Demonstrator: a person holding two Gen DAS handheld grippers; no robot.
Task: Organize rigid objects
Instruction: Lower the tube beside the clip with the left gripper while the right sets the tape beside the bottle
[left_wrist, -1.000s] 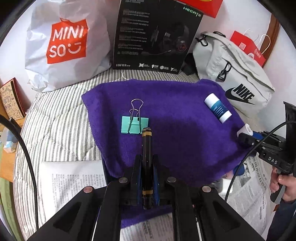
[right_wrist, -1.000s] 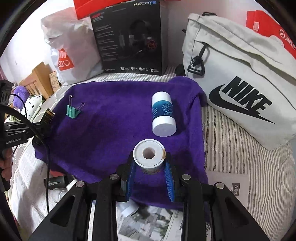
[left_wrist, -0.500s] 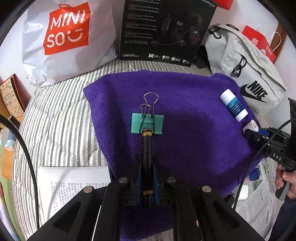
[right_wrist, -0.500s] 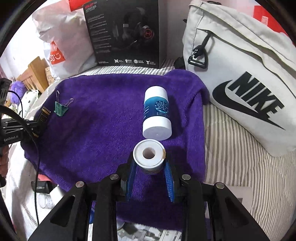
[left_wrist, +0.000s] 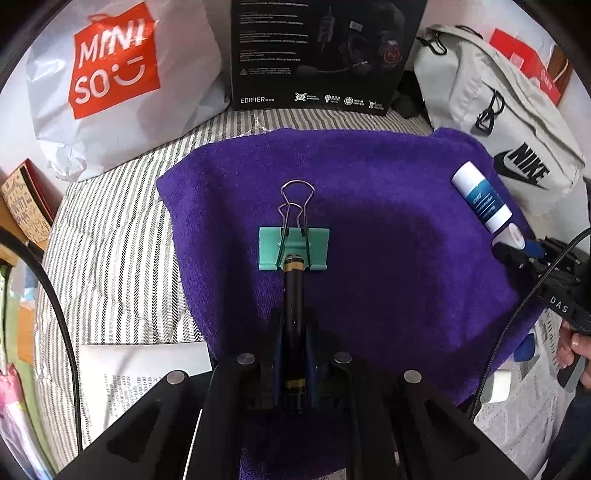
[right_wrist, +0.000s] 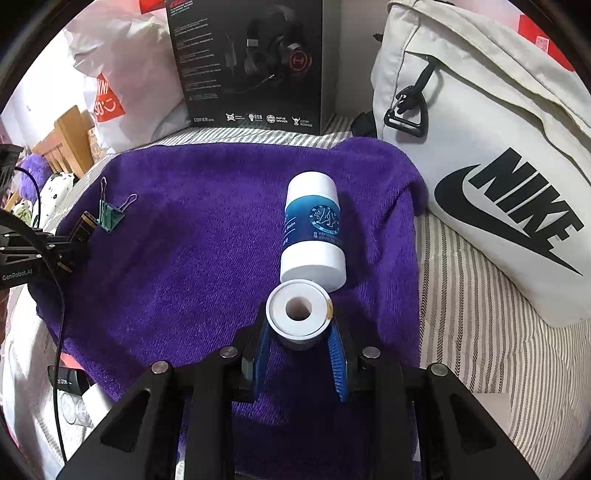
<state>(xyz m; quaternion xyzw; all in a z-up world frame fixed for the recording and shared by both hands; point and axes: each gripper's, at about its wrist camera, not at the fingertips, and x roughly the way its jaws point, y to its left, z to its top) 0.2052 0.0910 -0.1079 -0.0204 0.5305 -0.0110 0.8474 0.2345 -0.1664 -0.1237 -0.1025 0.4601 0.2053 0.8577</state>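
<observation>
Both tongs were clenched for me: left gripper (left_wrist: 293, 266) held a black pen (left_wrist: 293, 314) tipped against the teal binder clip (left_wrist: 293, 248); right gripper (right_wrist: 299, 332) grasped a white roll (right_wrist: 298, 312) beside the tube (right_wrist: 314, 232) on the purple towel (right_wrist: 192, 258).

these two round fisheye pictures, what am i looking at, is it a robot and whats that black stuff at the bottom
No robot: a person holds a hand-held gripper in each hand, and each carries a camera looking along its jaws. The black frame at the bottom is the gripper itself.

Left view: the left gripper is shut on a black pen with gold bands, its tip at a green binder clip.

Right view: the right gripper is shut on a small white roll, just short of a lying blue-and-white tube.

Everything rests on a purple towel spread over striped bedding.
</observation>
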